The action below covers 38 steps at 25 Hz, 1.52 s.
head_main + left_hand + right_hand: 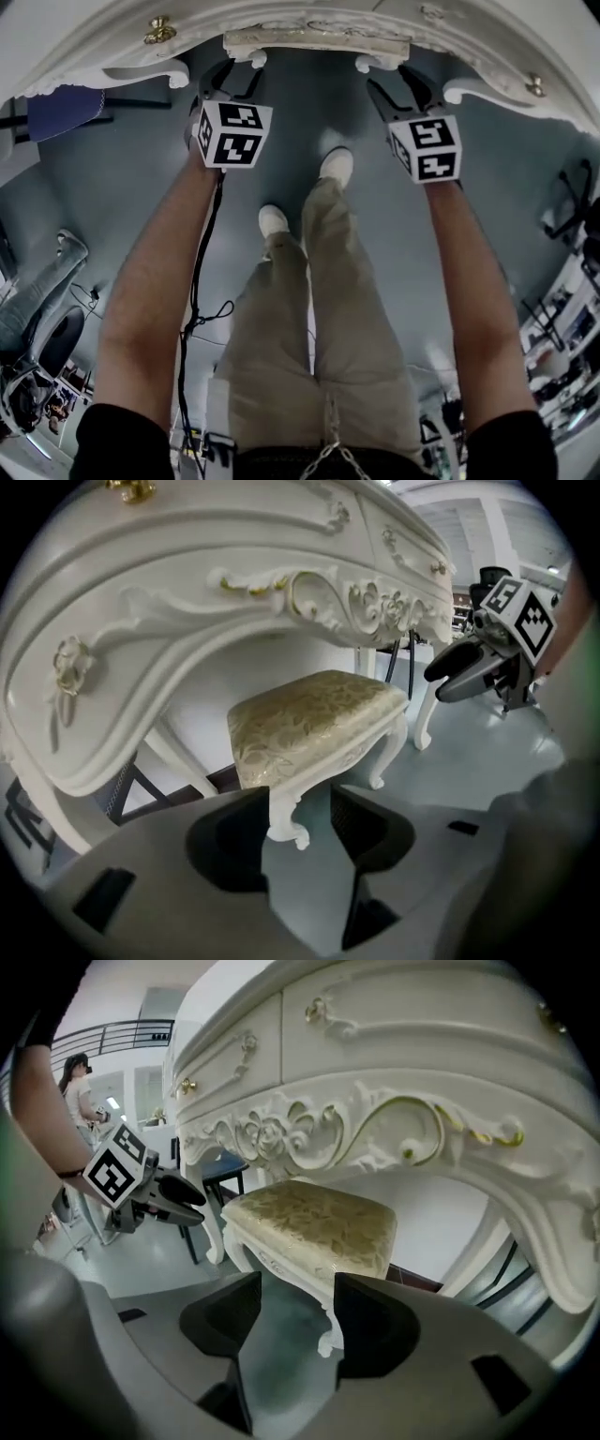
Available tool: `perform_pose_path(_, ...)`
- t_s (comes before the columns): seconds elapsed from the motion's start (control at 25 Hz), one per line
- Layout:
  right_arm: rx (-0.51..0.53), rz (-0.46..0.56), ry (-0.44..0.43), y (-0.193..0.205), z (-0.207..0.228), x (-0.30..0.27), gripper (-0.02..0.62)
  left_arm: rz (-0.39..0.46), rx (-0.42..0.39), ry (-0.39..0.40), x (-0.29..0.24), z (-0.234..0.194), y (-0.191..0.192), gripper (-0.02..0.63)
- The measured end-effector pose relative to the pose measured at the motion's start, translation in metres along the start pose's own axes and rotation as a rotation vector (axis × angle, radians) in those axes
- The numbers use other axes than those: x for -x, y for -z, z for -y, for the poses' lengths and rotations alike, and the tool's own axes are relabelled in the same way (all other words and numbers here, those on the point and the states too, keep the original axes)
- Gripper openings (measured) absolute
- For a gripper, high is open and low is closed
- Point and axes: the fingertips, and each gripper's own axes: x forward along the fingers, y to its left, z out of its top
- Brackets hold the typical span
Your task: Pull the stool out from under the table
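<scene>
Under the carved table [187, 564], a white, gold-cushioned stool [314, 719] faces the left tool [300, 817] and right tool [298, 1307], both spread.

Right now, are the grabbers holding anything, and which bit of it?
Nothing is held. The left gripper and right gripper are both open; a stool leg shows between each one's jaws, but no pad presses it.

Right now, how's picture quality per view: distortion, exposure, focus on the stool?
Head view: heavy fisheye, the table edge bows across the top, the scene is dim, and the stool shows only as a sliver. Left gripper view: black vignette at the corners, table front bright and nearly washed out, stool seat sharp. Right gripper view: same vignette and curvature, stool sharp, background brightest at upper left.
</scene>
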Motion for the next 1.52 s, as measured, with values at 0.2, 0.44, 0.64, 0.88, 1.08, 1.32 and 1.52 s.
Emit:
perform_pose_path(0.2, 0.014, -0.031, 0.054, -0.001, 0.026, -0.022, 0.25, -0.083, -0.07, -0.05, -0.02, -0.031, 0.013, 0.207)
perform_pose_path(0.44, 0.059, -0.142, 0.131, 0.004, 0.062, -0.044, 0.296, -0.143, -0.096, -0.063, -0.041, -0.069, 0.022, 0.239)
perform_pose_path(0.64, 0.05, -0.242, 0.106, 0.011, 0.077, -0.058, 0.311, -0.14, -0.222, -0.017, -0.051, -0.062, 0.001, 0.247)
perform_pose_path(0.88, 0.024, -0.237, 0.119, 0.012, 0.066, -0.054, 0.311, -0.148, -0.14, -0.009, -0.055, -0.064, -0.003, 0.253)
perform_pose_path(1.08, 0.001, -0.239, 0.109, 0.021, 0.061, -0.054, 0.311, -0.161, -0.078, 0.01, -0.052, -0.054, 0.003, 0.253)
perform_pose_path(1.32, -0.016, -0.254, 0.117, 0.033, 0.063, -0.05, 0.311, -0.196, -0.037, 0.016, -0.032, -0.02, 0.028, 0.253)
perform_pose_path(1.52, -0.03, -0.273, 0.071, 0.051, 0.035, -0.042, 0.311, -0.206, -0.033, 0.016, -0.014, -0.006, 0.062, 0.253)
